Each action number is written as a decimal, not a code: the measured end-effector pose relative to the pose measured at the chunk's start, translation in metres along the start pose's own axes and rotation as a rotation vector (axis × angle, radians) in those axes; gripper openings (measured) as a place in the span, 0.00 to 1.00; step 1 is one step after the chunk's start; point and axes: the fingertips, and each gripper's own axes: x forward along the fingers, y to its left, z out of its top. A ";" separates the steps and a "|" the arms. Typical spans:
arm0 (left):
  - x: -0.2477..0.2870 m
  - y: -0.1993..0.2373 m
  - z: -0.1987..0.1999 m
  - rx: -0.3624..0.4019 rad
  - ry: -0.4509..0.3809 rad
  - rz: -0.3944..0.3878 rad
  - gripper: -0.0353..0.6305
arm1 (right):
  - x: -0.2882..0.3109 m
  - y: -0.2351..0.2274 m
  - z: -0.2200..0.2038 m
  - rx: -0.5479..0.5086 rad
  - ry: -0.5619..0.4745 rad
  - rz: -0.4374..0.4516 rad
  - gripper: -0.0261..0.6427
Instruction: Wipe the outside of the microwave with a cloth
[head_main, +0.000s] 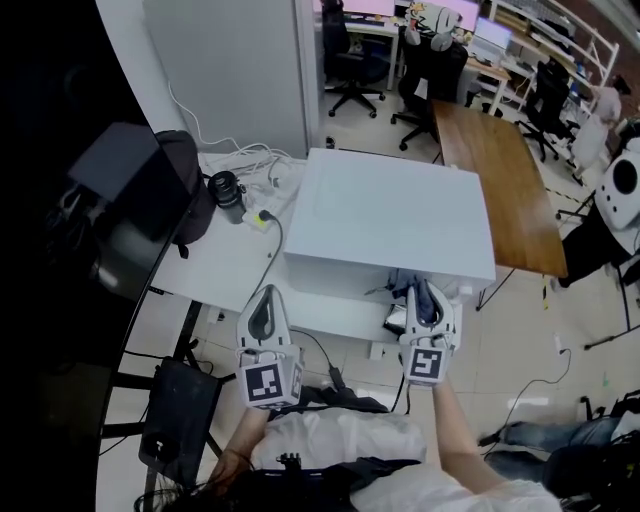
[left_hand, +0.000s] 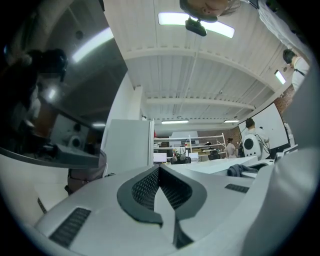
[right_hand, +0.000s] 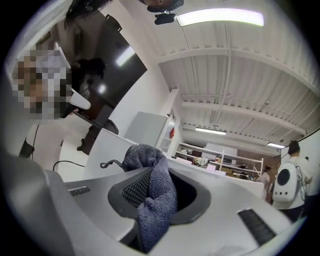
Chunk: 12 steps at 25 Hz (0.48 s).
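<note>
Right gripper (right_hand: 156, 186): jaws clamped on grey-blue knitted cloth (right_hand: 150, 172), bunched end poking past tips. Cloth at right end of front face of white box-shaped microwave (head_main: 390, 215). Left gripper (left_hand: 160, 186): jaws together, nothing between, near microwave's front left corner. Microwave sits on white table (head_main: 215, 265).

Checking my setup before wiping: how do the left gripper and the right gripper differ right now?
The right gripper is shut on a grey cloth; the left gripper is shut with nothing in it. The right gripper is at the microwave's front; the left gripper is beside its front left corner. Both carry a marker cube.
</note>
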 end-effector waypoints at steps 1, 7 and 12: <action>0.001 0.001 -0.001 -0.002 0.002 0.000 0.06 | -0.006 -0.013 -0.007 -0.013 0.022 -0.028 0.19; 0.010 -0.009 0.001 -0.037 0.013 -0.025 0.06 | -0.038 -0.079 -0.037 -0.049 0.122 -0.181 0.19; 0.013 -0.011 -0.007 -0.009 0.007 -0.030 0.06 | -0.040 -0.066 -0.020 -0.005 0.059 -0.132 0.19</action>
